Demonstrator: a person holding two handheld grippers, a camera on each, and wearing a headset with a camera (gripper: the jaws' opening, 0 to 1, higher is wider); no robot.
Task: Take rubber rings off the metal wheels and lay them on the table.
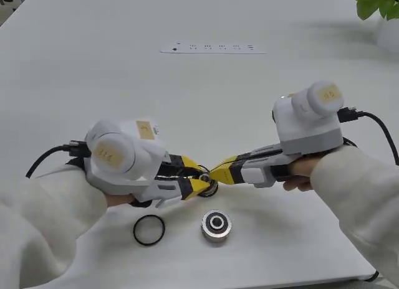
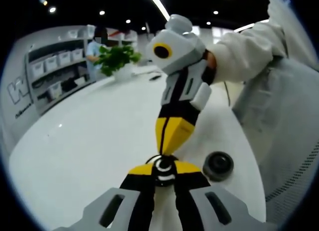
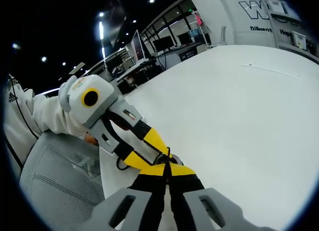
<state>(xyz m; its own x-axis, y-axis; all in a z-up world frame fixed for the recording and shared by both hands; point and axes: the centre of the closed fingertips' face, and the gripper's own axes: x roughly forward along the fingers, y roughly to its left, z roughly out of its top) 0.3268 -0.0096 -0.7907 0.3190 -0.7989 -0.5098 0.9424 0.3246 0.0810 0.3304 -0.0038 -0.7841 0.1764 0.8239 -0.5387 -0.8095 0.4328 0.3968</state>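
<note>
My left gripper (image 1: 201, 180) is shut on a small metal wheel (image 1: 209, 188), which it holds just above the white table (image 1: 206, 102). In the left gripper view the wheel (image 2: 163, 166) sits between the yellow jaws. My right gripper (image 1: 216, 173) comes in from the right with its jaws shut, and its tip (image 2: 163, 150) pinches the rubber ring at the wheel's rim. A loose black rubber ring (image 1: 149, 230) lies flat on the table below the left gripper. Beside it to the right lies a second metal wheel (image 1: 216, 225), on its side.
A white power strip (image 1: 214, 48) lies at the back of the table. A potted plant (image 1: 376, 2) stands at the far right corner. The table's front edge runs close below the second wheel. A mesh chair (image 3: 60, 181) stands beside the table.
</note>
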